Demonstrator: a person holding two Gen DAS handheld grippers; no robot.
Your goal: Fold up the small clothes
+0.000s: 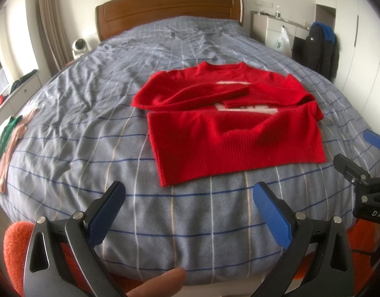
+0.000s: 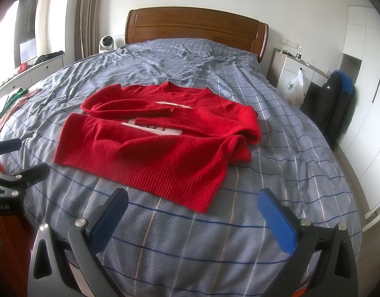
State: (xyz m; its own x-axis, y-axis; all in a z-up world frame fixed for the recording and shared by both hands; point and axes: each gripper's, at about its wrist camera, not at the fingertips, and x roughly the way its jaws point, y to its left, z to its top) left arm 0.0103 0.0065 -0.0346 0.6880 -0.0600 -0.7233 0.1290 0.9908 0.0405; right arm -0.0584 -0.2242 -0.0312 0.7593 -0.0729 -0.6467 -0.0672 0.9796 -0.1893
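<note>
Checked bedspread [image 1: 90, 148] under red sweater [image 1: 227, 133], white chest print half hidden by sleeves; both tools [image 1: 187, 198] [image 2: 193, 205] agape, empty.

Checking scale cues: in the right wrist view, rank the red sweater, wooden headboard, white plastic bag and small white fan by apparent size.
1. red sweater
2. wooden headboard, though farther away
3. white plastic bag
4. small white fan

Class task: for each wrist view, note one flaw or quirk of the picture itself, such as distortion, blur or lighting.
Left wrist view: fisheye bends the bedspread grid into curves, and the red sweater looks slightly soft. Right wrist view: black vignette fills the corners, and daylight washes out the window at left.
</note>
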